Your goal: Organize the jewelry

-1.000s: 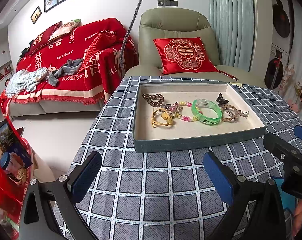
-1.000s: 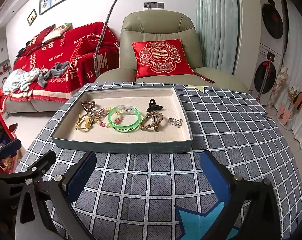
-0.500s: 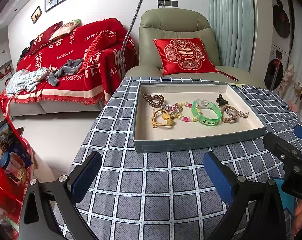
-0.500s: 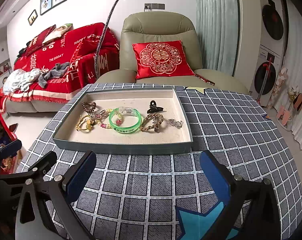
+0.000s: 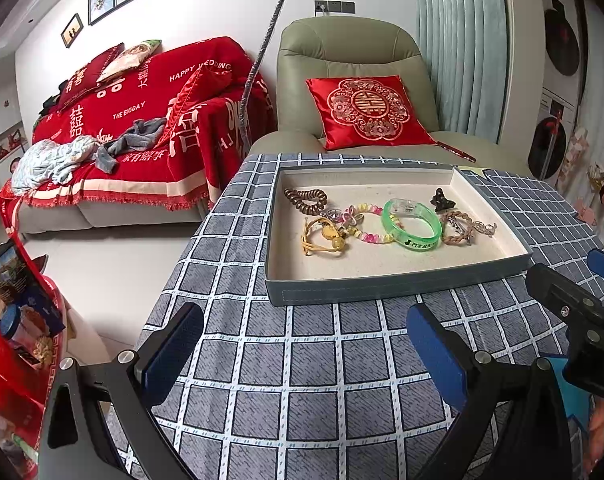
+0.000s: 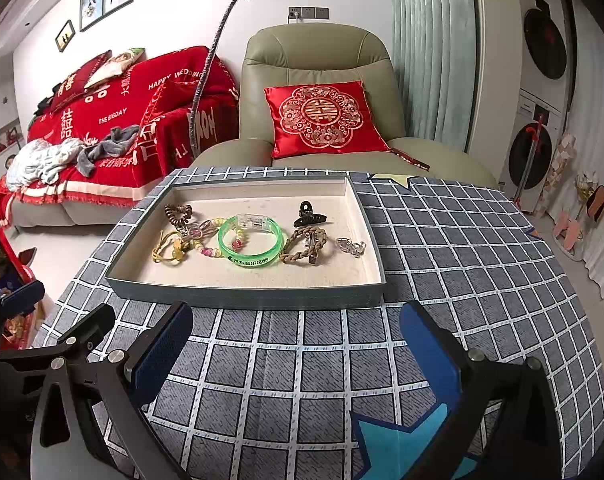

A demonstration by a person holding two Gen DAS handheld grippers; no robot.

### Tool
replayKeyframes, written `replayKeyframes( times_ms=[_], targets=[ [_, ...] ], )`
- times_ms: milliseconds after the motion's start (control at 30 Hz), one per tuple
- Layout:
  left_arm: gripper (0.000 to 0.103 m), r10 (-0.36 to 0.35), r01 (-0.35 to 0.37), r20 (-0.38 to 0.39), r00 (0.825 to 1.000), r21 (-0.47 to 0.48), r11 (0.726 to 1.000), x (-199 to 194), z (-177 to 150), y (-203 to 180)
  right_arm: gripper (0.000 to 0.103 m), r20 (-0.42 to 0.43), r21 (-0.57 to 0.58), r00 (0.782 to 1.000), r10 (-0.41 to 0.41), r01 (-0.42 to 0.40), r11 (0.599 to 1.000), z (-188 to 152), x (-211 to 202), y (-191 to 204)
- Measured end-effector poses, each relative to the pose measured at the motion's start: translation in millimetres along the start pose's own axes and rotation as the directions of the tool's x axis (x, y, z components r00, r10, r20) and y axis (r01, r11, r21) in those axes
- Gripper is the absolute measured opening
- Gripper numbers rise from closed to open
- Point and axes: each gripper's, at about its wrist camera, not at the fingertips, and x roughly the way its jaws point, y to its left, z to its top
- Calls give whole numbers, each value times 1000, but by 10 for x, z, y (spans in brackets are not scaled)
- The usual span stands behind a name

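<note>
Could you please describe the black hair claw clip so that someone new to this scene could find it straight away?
Start at the shallow grey tray on the checked tablecloth. The black claw clip lies on the tray floor toward its far right, behind the braided brown bracelet and right of the green bangle. It is the only black, toothed piece there.

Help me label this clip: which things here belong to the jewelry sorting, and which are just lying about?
Job: tray, green bangle, braided bracelet, black hair claw, beaded bracelet, yellow cord bracelet, coiled hair tie, silver clip.

Lying about: red cushion, armchair, clothes on sofa.
</note>
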Motion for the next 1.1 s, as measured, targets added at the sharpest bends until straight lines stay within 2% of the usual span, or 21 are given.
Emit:
replayKeyframes(
  times_ms=[1100],
  targets=[
    [103,-12,12,-3,1000,10,1000,-22,4,25,103,-1,5,1000,3,-3,1000,-2,2,-11]
  ],
)
